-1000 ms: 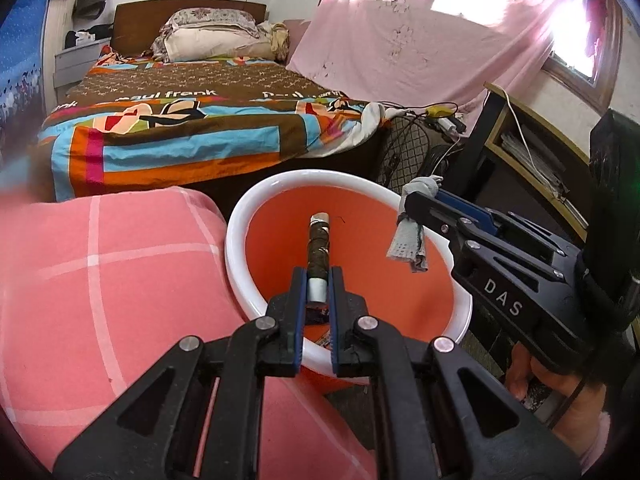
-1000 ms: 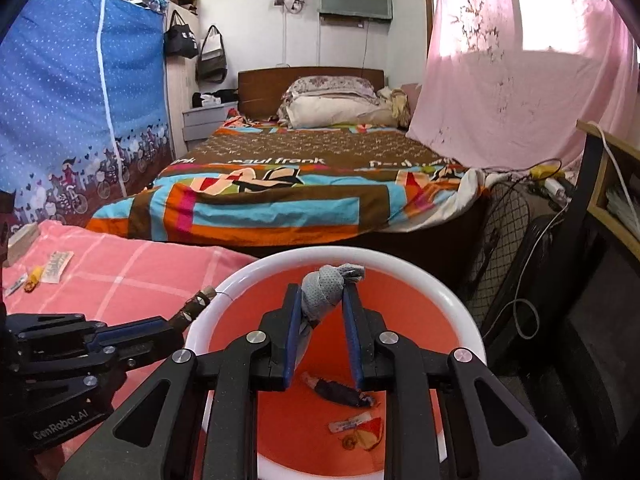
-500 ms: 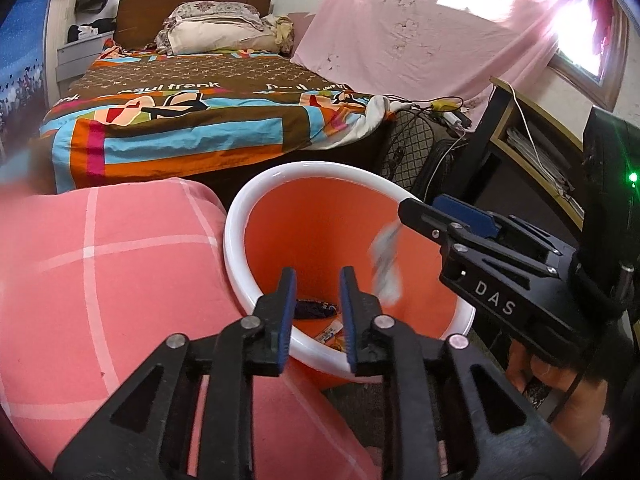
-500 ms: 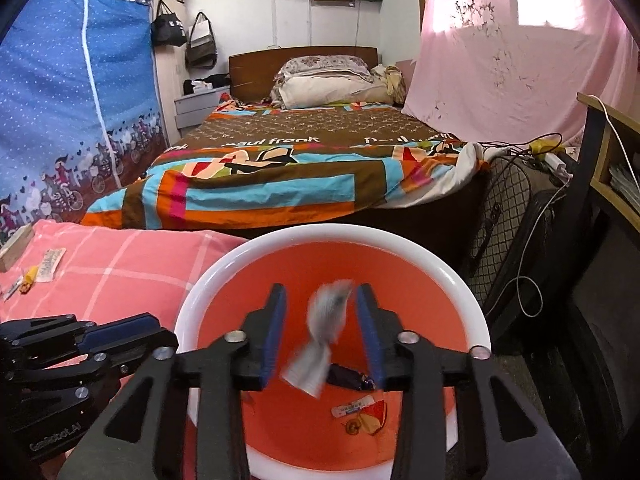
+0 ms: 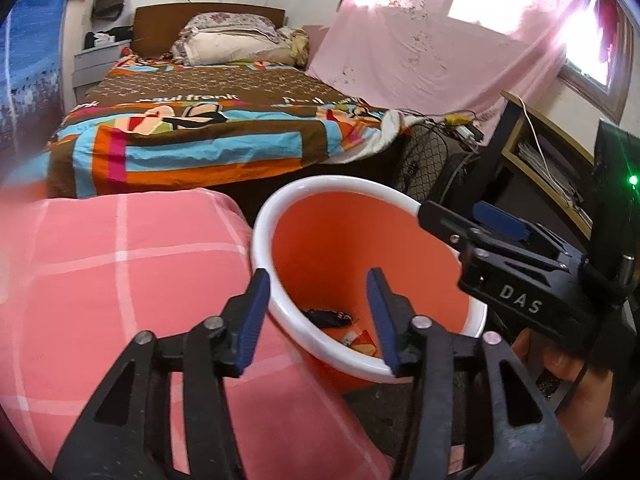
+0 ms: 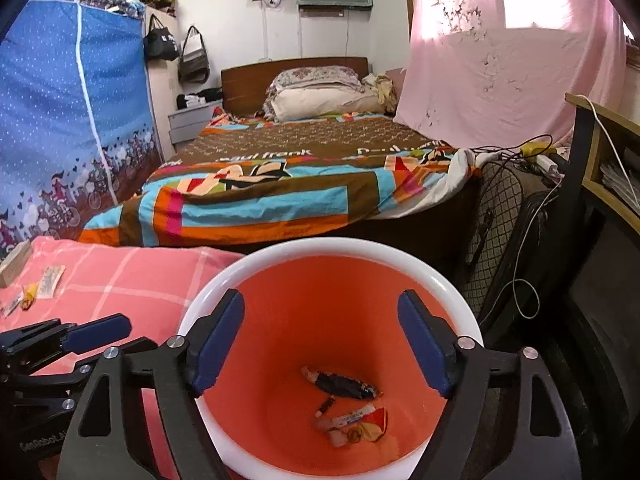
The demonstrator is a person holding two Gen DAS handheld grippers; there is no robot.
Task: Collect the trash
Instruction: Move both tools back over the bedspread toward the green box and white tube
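An orange bin with a white rim [image 6: 332,246] stands beside a pink checked cloth. My right gripper [image 6: 320,300] hangs over its mouth; its jaws are opening and nothing is between them. My left gripper [image 5: 318,280] is over the bin's near left rim [image 5: 280,208], its jaws also opening and bare. On the bin's floor lie a dark wrapper [image 6: 344,386], a small tube [image 6: 324,406] and a yellow-red wrapper [image 6: 364,424]. The dark wrapper [image 5: 326,316] also shows in the left wrist view. Each view catches the other gripper at its edge: the right gripper [image 5: 456,216] and the left gripper [image 6: 92,330].
The pink checked cloth [image 5: 120,280] covers a surface left of the bin, with small wrappers [image 6: 50,286] at its far left. Behind stands a bed [image 6: 280,184] and a blue wardrobe [image 6: 60,120]. A fan and cables [image 6: 500,200] and a shelf [image 6: 600,160] crowd the right. A hand [image 5: 560,360] holds the right gripper.
Both grippers went from shut to open. The dark roll left my left gripper and the grey wad left my right gripper; both fell into the bin.
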